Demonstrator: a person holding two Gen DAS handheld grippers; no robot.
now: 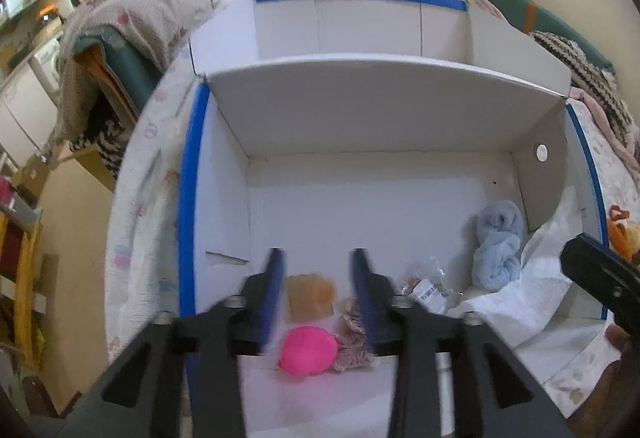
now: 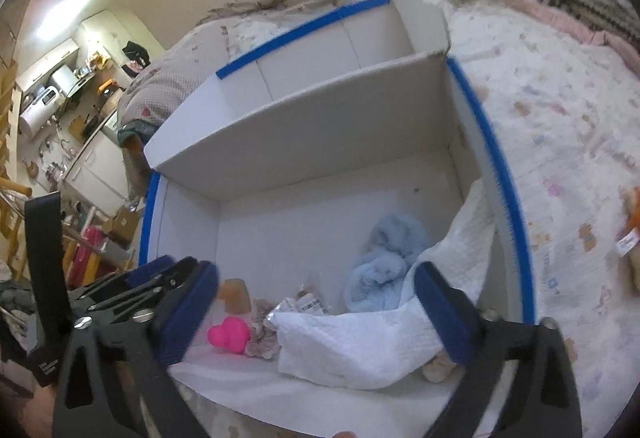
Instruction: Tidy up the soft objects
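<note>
Soft things lie in the white box [image 1: 224, 198]: pink ball [image 1: 307, 349] by the near wall, blue towel [image 1: 498, 246], white cloth [image 2: 360, 342]. Left gripper [image 1: 318, 278] half open, right gripper [image 2: 316, 302] wide open, both empty.

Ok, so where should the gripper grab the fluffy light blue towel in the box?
Grab the light blue towel across its upper bunched lobe, coming straight down from above. It lies twisted into two soft lumps near the box's right wall, and the white cloth overlaps its lower edge, so the top lump is probably the freest part to pinch.
</note>
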